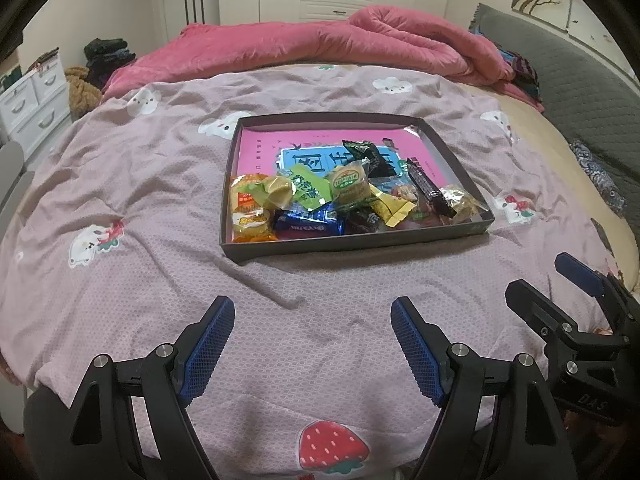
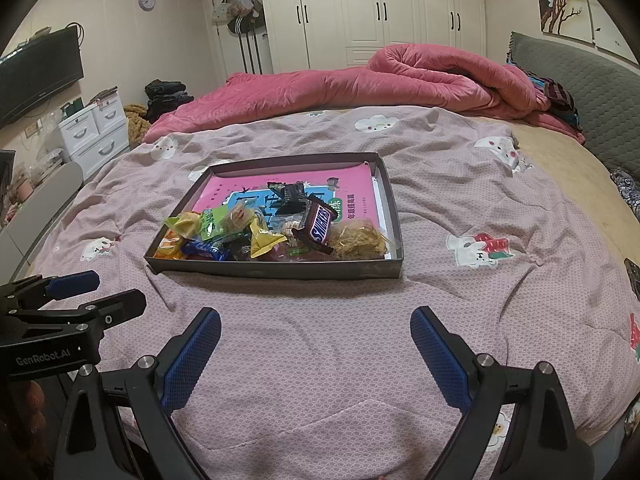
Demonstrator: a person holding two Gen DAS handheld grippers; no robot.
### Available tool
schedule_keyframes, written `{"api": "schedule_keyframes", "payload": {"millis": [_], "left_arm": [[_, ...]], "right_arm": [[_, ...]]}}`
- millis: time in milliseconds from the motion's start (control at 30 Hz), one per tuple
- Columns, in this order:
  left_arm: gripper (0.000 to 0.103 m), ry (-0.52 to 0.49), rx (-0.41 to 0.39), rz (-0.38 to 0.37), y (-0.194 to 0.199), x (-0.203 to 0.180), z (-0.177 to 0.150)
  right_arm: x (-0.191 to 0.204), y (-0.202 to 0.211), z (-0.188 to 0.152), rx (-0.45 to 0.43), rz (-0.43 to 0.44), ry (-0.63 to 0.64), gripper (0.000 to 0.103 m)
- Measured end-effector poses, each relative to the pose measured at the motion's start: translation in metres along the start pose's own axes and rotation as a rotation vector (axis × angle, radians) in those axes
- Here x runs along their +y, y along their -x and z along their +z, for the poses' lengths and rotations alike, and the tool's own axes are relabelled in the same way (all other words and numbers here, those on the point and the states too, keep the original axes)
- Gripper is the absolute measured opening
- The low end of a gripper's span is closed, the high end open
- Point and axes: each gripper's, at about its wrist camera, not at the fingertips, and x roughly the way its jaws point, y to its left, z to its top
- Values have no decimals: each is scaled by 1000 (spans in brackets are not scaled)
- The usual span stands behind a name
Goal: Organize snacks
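Shallow dark cardboard tray (image 1: 352,242) at frame centre on the pink patterned bedspread (image 1: 120,280), wrapped snacks (image 1: 320,196) heaped against its near wall. Left claw (image 1: 312,344) and right claw (image 2: 316,356), both released and holding nothing, hover over bare bedspread below the tray.

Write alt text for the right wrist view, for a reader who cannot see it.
A shallow dark tray of wrapped snacks, a Snickers bar among them, sits on a pink bedsheet. The open right gripper hovers short of it, empty, with the left gripper at the left edge.
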Motion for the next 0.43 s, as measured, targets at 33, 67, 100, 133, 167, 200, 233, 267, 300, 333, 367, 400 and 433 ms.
{"api": "schedule_keyframes", "payload": {"millis": [33, 67, 100, 133, 167, 200, 233, 267, 300, 333, 367, 400, 433], "left_arm": [[82, 1, 3, -1, -1, 0, 0], [82, 2, 5, -1, -2, 1, 0], [82, 6, 7, -3, -3, 2, 1], [82, 10, 7, -5, -5, 3, 1], [82, 11, 5, -3, -5, 3, 1], [82, 13, 0, -1, -7, 4, 2], [82, 15, -5, -4, -9, 6, 4], [82, 19, -8, -6, -11, 9, 5], [82, 21, -18, 0, -12, 13, 8], [82, 25, -34, 13, -14, 18, 10], [82, 33, -47, 26, -15, 25, 13], [84, 38, -55, 36, -16, 33, 17], [84, 48, -63, 54, -19, 44, 21]], "right_arm": [[0, 0, 0, 1, -1, 0, 96], [0, 0, 0, 1, 0, -1, 96], [0, 0, 0, 1, 0, -2, 96], [-1, -1, 0, 1, 1, -4, 96], [-2, -2, 1, 0, 1, -5, 96], [-3, -3, 1, -2, 0, -6, 96], [-5, -6, 2, -3, -3, -6, 96], [-8, -8, 4, -4, -6, -9, 98], [-12, -11, 5, -5, -11, -16, 99], [-18, -15, 8, -11, -19, -28, 99], [-26, -19, 11, -16, -32, -42, 99], [-34, -23, 14, -17, -37, -62, 100], [-44, -27, 17, -19, -42, -84, 101]]}}
